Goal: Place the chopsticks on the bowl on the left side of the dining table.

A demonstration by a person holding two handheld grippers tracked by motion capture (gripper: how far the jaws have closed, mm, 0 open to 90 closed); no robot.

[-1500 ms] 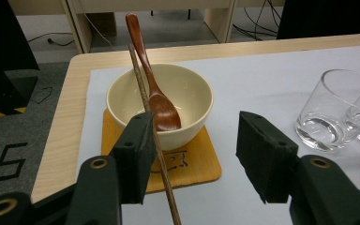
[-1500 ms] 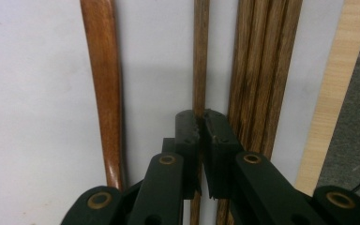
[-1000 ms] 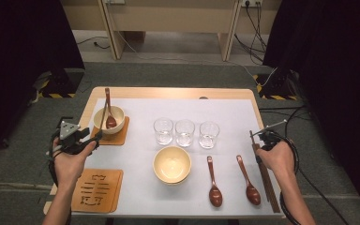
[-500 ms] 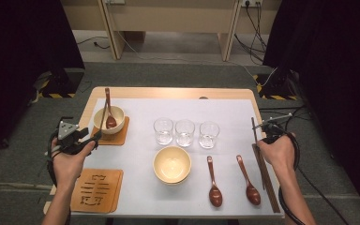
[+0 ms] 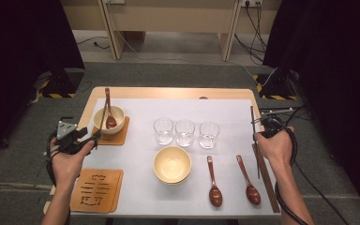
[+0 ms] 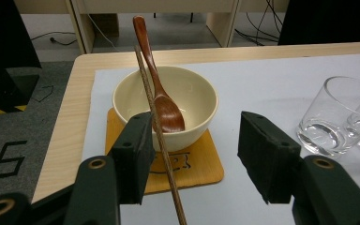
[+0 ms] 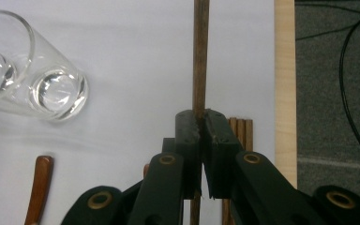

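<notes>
One chopstick (image 7: 200, 56) is clamped between the jaws of my right gripper (image 7: 200, 123), its long axis running away from me along the table's right edge (image 5: 260, 140), above a few more chopsticks (image 7: 242, 127). My left gripper (image 6: 193, 150) stands apart; another stick (image 6: 157, 131) seems to rest against its left pad, pointing toward the bowl (image 6: 193, 101).

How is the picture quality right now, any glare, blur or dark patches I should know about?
High view: white table cover evenly lit, surroundings fall to near black. Left gripper view: cream bowl sharp, nearest clear drinking glass glinting at its base. Right gripper view: thin brown wooden stick slightly soft, clear glass shows bright glare.
</notes>
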